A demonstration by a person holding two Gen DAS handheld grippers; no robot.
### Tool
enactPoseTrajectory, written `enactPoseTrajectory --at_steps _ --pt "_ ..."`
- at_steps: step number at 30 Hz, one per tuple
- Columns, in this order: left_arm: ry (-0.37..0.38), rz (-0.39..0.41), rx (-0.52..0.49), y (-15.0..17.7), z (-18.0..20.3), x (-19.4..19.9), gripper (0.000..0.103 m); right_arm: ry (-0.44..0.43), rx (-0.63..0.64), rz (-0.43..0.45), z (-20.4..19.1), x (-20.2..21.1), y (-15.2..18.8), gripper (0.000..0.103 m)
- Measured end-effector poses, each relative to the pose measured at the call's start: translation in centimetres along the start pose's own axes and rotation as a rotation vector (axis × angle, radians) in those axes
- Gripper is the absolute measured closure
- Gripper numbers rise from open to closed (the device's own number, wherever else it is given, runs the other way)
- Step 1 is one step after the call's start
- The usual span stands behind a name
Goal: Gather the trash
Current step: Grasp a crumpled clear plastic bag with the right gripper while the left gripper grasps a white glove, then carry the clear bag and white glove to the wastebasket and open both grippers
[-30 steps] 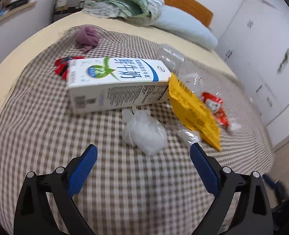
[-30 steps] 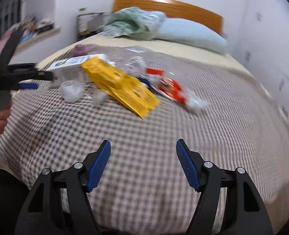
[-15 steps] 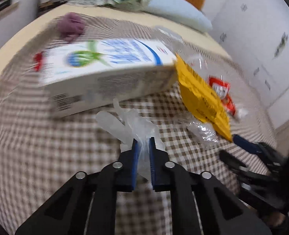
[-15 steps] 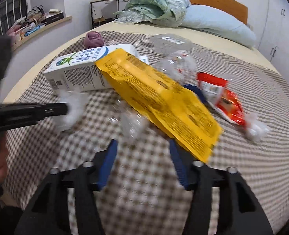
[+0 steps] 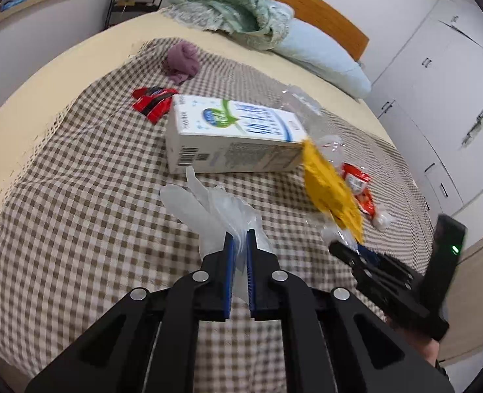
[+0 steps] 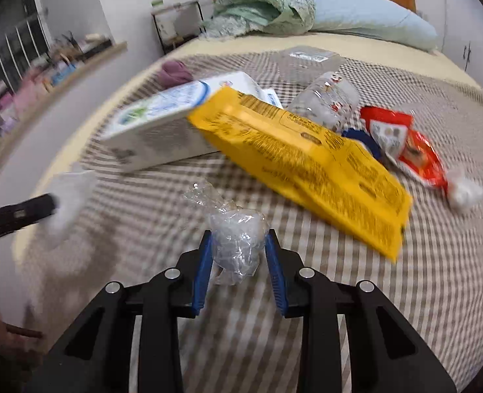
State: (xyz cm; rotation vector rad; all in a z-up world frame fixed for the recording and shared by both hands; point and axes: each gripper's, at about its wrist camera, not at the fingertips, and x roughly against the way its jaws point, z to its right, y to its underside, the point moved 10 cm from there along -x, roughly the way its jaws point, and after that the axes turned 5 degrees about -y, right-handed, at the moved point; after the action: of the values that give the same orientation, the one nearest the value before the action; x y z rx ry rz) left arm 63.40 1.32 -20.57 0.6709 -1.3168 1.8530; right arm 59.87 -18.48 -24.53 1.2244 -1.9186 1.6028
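Note:
Trash lies scattered on a checked blanket [image 5: 78, 196]. My left gripper [image 5: 240, 240] is shut on a clear plastic glove [image 5: 205, 206], lifted a little off the blanket in front of a white milk carton [image 5: 235, 134]. In the right wrist view the right gripper [image 6: 239, 245] is closing its jaws on a crumpled wad of clear plastic wrap [image 6: 236, 229], and both pads touch its sides. A yellow packet [image 6: 307, 167] lies just beyond, leaning on the milk carton [image 6: 163, 121]. The left gripper [image 6: 42, 208] shows blurred at that view's left edge.
A red wrapper [image 5: 151, 100] and a purple cloth [image 5: 181, 62] lie beyond the carton. Crushed clear bottles [image 6: 326, 98], a blue cap [image 6: 362, 137] and a red snack bag [image 6: 411, 150] sit right of the yellow packet. Pillow [image 6: 372, 19] and green blanket [image 6: 261, 6] lie by the headboard.
The left gripper closed on the plastic glove and lifted it back from the carton. The right gripper moved in over the plastic wad and narrowed around it.

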Motion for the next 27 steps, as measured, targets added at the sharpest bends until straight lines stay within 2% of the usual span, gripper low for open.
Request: enactPoseTrajectory --at_steps 3,6,7,9,12,16,21,27 --pt "0.045 0.006 -0.029 1.0 2.6 1.6 0.099 -0.028 -0.061 0.029 0.0 3.8 1.7 0.071" --pt "0.113 -0.004 -0.072 2.8 5.3 3.1 0.099 0.015 -0.065 0.046 1.0 7.9 3.6 0.071" --pt "0.128 -0.028 -0.098 4.0 6.4 3.3 0.099 0.035 -0.06 0.046 1.3 8.8 3.9 0.071" --pt "0.107 -0.066 -0.13 5.6 7.6 3.3 0.099 0.07 -0.057 0.083 2.3 11.7 5.1 0.071" --pt "0.111 -0.099 -0.181 7.9 10.4 4.0 0.099 0.117 -0.116 0.126 5.0 15.3 7.1 0.071" --pt "0.176 -0.101 -0.244 10.4 15.4 5.3 0.099 0.203 -0.168 0.129 9.4 19.3 10.1 0.071" --pt "0.248 -0.16 -0.309 13.0 20.7 5.1 0.099 0.296 -0.291 0.157 15.1 24.7 15.4 0.071" --pt "0.264 -0.208 -0.432 15.9 27.0 3.6 0.099 0.374 -0.41 0.156 20.7 29.7 22.1 0.071"
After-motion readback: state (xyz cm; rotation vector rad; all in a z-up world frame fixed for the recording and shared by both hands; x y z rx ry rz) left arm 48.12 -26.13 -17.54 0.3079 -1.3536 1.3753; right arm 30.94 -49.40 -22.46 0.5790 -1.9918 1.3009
